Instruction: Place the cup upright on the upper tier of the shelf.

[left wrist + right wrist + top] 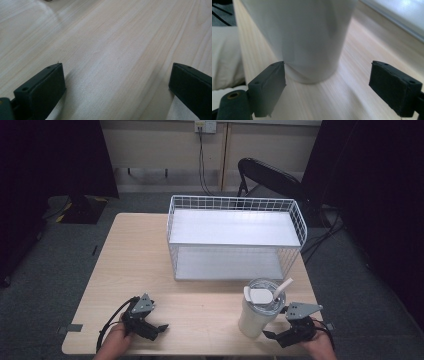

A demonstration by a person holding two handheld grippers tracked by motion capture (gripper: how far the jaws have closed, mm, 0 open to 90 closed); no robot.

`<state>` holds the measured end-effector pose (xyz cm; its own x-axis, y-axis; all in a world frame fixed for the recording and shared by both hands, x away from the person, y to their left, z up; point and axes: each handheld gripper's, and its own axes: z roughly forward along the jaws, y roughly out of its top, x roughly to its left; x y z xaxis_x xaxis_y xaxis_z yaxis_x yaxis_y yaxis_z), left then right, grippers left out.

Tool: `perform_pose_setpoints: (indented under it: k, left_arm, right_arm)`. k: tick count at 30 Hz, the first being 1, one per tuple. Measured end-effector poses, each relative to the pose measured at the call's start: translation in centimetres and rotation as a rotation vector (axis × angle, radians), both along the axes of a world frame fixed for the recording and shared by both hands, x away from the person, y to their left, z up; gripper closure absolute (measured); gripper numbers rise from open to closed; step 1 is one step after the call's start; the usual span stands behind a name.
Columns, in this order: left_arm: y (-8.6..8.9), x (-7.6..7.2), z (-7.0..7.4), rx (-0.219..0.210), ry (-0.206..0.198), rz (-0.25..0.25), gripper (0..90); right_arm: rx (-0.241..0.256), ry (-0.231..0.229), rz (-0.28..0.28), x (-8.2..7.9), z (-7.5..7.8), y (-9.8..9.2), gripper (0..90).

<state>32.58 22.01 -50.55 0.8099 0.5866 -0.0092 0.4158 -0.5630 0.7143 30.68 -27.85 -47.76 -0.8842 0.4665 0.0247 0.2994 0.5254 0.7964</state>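
The white tumbler (256, 312) stands upright near the front right corner of the table (140, 265), its clear lid (265, 292) on and a white straw (283, 286) slanting out toward the right. It sits just in front of the white wire basket (235, 237), apart from it. My right gripper (274, 336) is low on the table just to the tumbler's right, pointing at its base. In the right gripper view the tumbler (304, 37) rises just past my jaws, which stand wide apart; the base lies toward the left jaw, whose tip looks to be right at the wall, though I cannot tell whether it touches. The other jaw is well clear of it. I hold nothing there.

My left gripper (159, 327) rests near the front left of the table, well apart from the tumbler. In the left gripper view its jaws are spread wide over bare wood (107, 55), gripping nothing.
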Motion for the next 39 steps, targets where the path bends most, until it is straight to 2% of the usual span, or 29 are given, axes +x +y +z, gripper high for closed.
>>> perform_pose_setpoints:
  k: [7, 8, 14, 23, 32, 39]
  left_arm:
    - [0.0, 0.0, 0.0, 0.000, -0.001, 0.000, 0.0]
    - [0.0, 0.0, 0.0, -0.001, -0.001, 0.000, 0.0]
    - [0.0, 0.0, 0.0, -0.001, -0.001, 0.000, 0.0]
    - [0.0, 0.0, 0.0, -0.001, -0.001, 0.000, 0.0]
    - [0.0, 0.0, 0.0, 0.000, -0.001, -0.001, 0.0]
    - [0.0, 0.0, 0.0, 0.000, -0.001, 0.000, 0.0]
  right_arm:
    - [0.019, -0.001, 0.006, -0.2, 0.7, 0.6, 13.1]
    - [0.041, 0.005, 0.011, -0.2, 0.9, 0.5, 14.1]
    - [0.076, 0.010, 0.013, -0.2, 1.6, 0.2, 13.9]
    - [0.110, 0.027, 0.030, -0.2, 2.1, 0.3, 13.7]
    - [0.198, 0.040, 0.024, 0.0, 2.6, 0.7, 11.5]
    - [0.231, 0.038, 0.033, 0.3, 2.5, 1.5, 9.9]
